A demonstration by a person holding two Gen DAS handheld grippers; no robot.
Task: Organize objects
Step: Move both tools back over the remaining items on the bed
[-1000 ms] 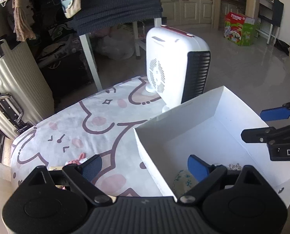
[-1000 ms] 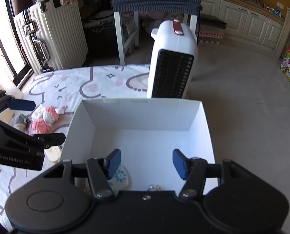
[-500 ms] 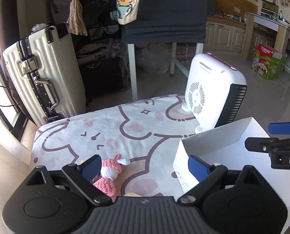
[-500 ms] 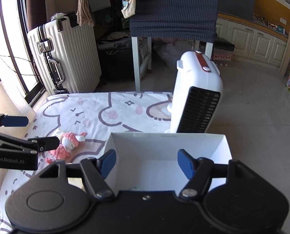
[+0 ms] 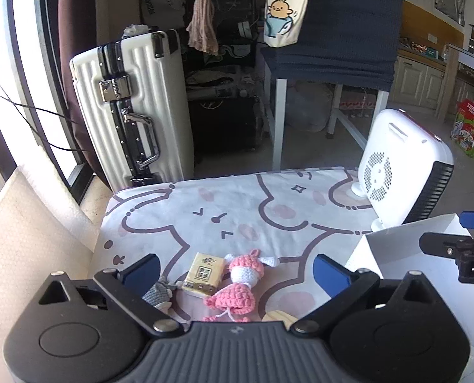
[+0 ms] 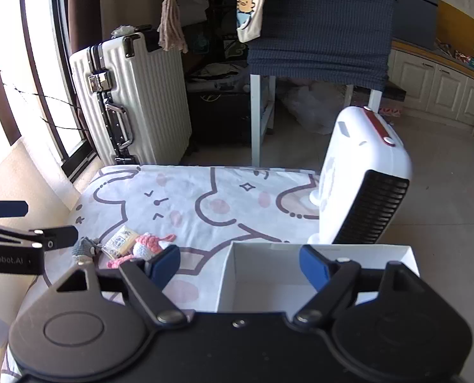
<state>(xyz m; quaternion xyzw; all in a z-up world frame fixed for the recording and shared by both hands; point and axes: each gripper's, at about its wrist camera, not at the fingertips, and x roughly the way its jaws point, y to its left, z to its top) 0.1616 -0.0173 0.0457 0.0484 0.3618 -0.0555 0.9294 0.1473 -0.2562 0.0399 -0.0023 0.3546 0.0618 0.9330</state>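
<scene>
Both grippers are pulling back and up from the white box [image 6: 320,274]: a second ago they were hanging over its open inside, where a small patterned item and something metallic lay, and now only its far wall and rim are showing. That reads as one drop finished and a fresh pick starting.

Nearest, the left gripper [image 5: 235,269] is hovering with its jaws spread wide and empty, framing the loose items on the cartoon-print cloth [image 5: 237,210]. The right gripper [image 6: 238,265] is likewise gaping wide with nothing between its pads, hanging over the box's near left corner.

Just beyond the left gripper, a crocheted pink doll [image 5: 241,284] is lying flat, its long axis running from near left to far right, head and white ears pointing far right toward the box. Touching its left side, a yellow tissue pack [image 5: 202,274] is lying with its long axis going mostly near to far. Left again, a grey knitted toy [image 5: 159,293] is sitting partly hidden behind the left finger; its heading cannot be told.

Farther right, a white fan heater [image 5: 399,172] is standing upright behind the box. Beyond the cloth, a white suitcase [image 5: 131,105] is standing on end.
</scene>
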